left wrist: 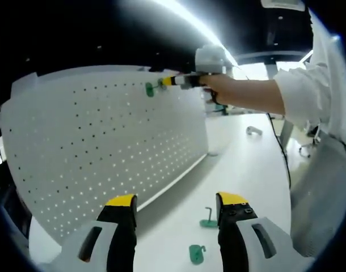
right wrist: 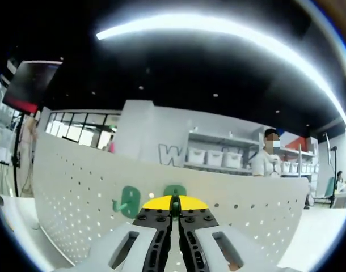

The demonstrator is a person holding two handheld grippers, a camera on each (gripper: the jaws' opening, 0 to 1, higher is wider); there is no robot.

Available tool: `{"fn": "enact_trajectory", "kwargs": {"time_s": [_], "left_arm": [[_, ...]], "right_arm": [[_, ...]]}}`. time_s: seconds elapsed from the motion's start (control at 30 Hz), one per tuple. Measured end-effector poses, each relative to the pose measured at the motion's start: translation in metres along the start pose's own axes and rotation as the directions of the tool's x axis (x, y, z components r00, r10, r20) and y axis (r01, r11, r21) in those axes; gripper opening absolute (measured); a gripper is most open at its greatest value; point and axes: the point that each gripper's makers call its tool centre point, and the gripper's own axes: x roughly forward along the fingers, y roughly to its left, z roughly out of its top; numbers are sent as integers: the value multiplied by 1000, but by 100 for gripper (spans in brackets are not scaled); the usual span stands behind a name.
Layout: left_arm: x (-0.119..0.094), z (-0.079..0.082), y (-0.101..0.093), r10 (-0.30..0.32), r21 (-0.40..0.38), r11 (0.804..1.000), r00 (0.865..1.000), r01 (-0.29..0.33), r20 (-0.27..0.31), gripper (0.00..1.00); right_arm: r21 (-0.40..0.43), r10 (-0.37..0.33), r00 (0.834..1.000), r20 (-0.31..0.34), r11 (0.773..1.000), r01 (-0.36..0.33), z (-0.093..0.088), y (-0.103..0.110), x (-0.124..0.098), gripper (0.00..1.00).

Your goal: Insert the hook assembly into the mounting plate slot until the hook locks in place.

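Left gripper view: left gripper (left wrist: 176,207) jaws apart, holding nothing | two green hooks (left wrist: 207,222) on white table (left wrist: 252,164) | right gripper (left wrist: 168,81) presses green hook (left wrist: 150,89) against white pegboard (left wrist: 93,147); its jaws closed on it.

You had one green hook (right wrist: 127,202) seated on the upright white pegboard (left wrist: 93,147), another (right wrist: 174,191) pressed against it, two (left wrist: 197,253) lying loose below.
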Motion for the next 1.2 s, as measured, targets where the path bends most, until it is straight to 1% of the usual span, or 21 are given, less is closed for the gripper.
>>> {"fn": "enact_trajectory", "kwargs": {"time_s": [0.2,0.47,1.2], "left_arm": [[0,0,0,-1,-2,1000,1000,1,2,58],[0,0,-1,-3,0,1000,1000,3,1,57],[1,1,-1,-2,-1,1000,1000,2,3,57]], "right_arm": [[-6,1,1000,-4,1000,-1,-1,0,1,0],[7,12,1000,-12,1000,-12,-1,3,-2,0],[23,-5,1000,-17,1000,5,-7,4,-2,0]]}}
